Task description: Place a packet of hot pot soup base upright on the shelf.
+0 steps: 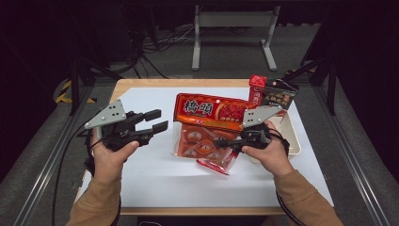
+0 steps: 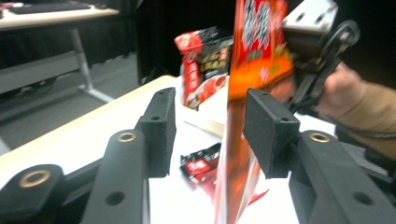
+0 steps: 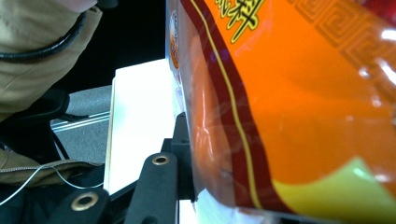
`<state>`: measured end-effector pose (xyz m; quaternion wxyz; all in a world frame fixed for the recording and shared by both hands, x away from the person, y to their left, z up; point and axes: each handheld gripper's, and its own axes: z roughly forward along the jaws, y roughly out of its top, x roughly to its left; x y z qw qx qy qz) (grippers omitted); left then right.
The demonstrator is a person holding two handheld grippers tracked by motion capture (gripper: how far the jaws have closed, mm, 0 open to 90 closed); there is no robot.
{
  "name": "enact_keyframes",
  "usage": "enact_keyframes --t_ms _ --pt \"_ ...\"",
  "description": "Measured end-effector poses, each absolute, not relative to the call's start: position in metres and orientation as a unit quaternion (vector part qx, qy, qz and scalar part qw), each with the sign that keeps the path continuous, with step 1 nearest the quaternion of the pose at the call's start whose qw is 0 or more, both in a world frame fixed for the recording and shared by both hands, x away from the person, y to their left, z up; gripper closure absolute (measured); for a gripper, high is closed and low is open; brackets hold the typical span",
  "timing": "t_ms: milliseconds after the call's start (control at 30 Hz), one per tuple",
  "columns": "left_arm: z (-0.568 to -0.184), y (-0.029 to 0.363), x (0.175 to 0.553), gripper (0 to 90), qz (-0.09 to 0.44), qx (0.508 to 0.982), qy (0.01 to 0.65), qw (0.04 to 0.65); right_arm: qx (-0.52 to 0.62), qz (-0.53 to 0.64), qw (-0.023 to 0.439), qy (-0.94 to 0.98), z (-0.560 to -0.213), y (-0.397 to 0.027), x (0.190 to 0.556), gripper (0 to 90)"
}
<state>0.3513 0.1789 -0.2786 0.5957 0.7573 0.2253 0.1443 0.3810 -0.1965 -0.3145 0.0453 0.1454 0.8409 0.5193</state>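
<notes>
High view: the right gripper (image 1: 225,142) holds the orange bag (image 1: 211,126) up off the desk (image 1: 150,183), near its middle and a little toward the right edge. The bag hangs broadside to the camera, its red printed top toward the far edge and its clear lower part showing round pieces inside. The right jaws are clamped on the bag's lower part. The left gripper (image 1: 157,121) floats to the left of the bag, well clear of it, over the left half of the desk, its jaws pointing right toward the bag and standing half wide with nothing between the pads.

A small red packet (image 1: 217,165) lies on the desk just under the bag's lower corner. A white tray (image 1: 292,136) sits at the right edge, behind the right hand (image 1: 268,157). A red and black bag (image 1: 273,94) stands at the far right corner.

Left gripper view: the jaws stand apart, and the orange bag (image 2: 254,70) hangs edge-on beyond the gap between them, apart from the pads. The small red packet (image 2: 201,165) lies on the desk below, and the red and black bag (image 2: 203,63) stands farther back.

Right gripper view: the orange bag (image 3: 299,102) presses against the left jaw's pad, gripped tight.
</notes>
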Motion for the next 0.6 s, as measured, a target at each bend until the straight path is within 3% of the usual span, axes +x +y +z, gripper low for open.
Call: enact_keyframes --t_ms 600 --pt "-0.341 0.212 0.370 44.3 0.156 0.779 0.312 0.520 0.192 0.503 0.092 0.838 -0.283 -0.236 0.386 70.3"
